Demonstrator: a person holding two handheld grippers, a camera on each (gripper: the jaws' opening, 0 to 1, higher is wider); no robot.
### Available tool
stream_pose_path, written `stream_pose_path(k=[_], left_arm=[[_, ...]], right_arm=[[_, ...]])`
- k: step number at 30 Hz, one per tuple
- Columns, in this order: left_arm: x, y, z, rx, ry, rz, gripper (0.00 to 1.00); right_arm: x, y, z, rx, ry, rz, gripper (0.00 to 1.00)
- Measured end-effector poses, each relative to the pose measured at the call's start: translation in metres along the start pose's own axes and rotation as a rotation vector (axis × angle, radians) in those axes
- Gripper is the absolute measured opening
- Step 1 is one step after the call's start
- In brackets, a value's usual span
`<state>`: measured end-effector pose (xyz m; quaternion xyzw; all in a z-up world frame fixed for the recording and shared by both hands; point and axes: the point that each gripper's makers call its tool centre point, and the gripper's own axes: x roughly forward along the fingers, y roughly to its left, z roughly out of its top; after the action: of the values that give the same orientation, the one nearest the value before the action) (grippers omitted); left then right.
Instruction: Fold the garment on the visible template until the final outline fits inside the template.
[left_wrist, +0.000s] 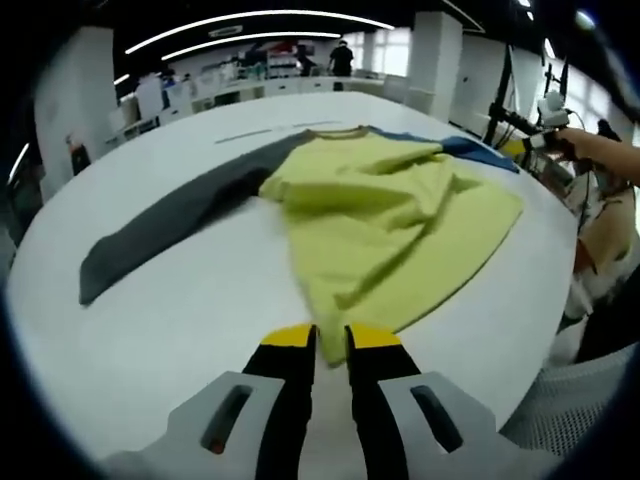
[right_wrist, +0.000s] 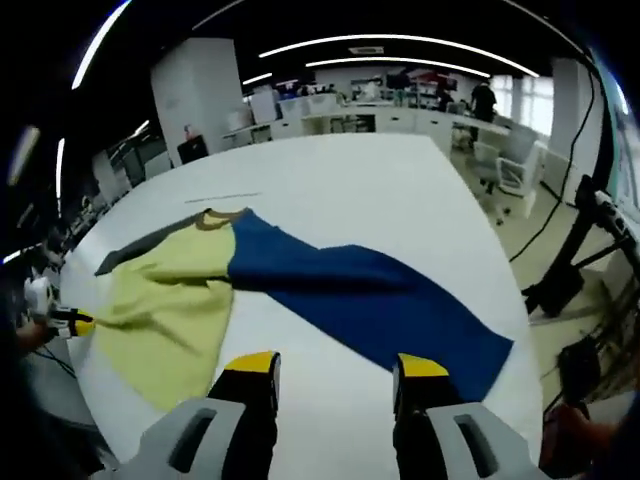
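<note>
The shirt (left_wrist: 390, 215) lies spread on the white table (left_wrist: 180, 300), its yellow body bunched in folds, a grey sleeve (left_wrist: 170, 215) stretched off to the left of the left claw (left_wrist: 331, 345) and a blue sleeve (right_wrist: 370, 300) reaching toward the right claw (right_wrist: 335, 378). The left claw's jaws are nearly together, nipping the yellow hem just ahead of them. The right claw stands wide with nothing between its jaws, the end of the blue sleeve just ahead of its tips, with bare table between them
</note>
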<state>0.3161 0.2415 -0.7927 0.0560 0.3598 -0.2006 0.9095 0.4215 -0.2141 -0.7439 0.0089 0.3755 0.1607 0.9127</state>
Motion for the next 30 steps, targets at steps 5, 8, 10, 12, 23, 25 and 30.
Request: stream_pose_path(k=[5, 8, 10, 12, 23, 25, 30], left_arm=[[0.000, -0.001, 0.002, -0.029, -0.017, -0.004, 0.18], [0.000, -0.002, 0.004, -0.051, -0.026, -0.008, 0.18], [0.000, -0.002, 0.004, -0.060, -0.028, -0.007, 0.19], [0.001, -0.003, 0.005, -0.069, -0.033, -0.009, 0.19], [0.003, -0.005, -0.002, -0.033, -0.009, -0.004, 0.18], [0.003, -0.005, -0.004, -0.015, 0.001, 0.000, 0.18], [0.004, -0.005, -0.007, -0.043, 0.001, -0.002, 0.15]], right_arm=[[0.002, 0.035, -0.006, -0.016, 0.013, 0.083, 0.44], [0.003, 0.056, -0.015, -0.038, 0.038, 0.126, 0.45], [0.004, 0.067, -0.019, -0.052, 0.050, 0.147, 0.45], [0.005, 0.078, -0.026, -0.066, 0.064, 0.169, 0.45], [0.013, 0.111, -0.060, -0.096, 0.114, 0.213, 0.38], [0.014, 0.113, -0.063, -0.099, 0.115, 0.212, 0.36], [0.016, 0.116, -0.069, -0.125, 0.113, 0.199, 0.27]])
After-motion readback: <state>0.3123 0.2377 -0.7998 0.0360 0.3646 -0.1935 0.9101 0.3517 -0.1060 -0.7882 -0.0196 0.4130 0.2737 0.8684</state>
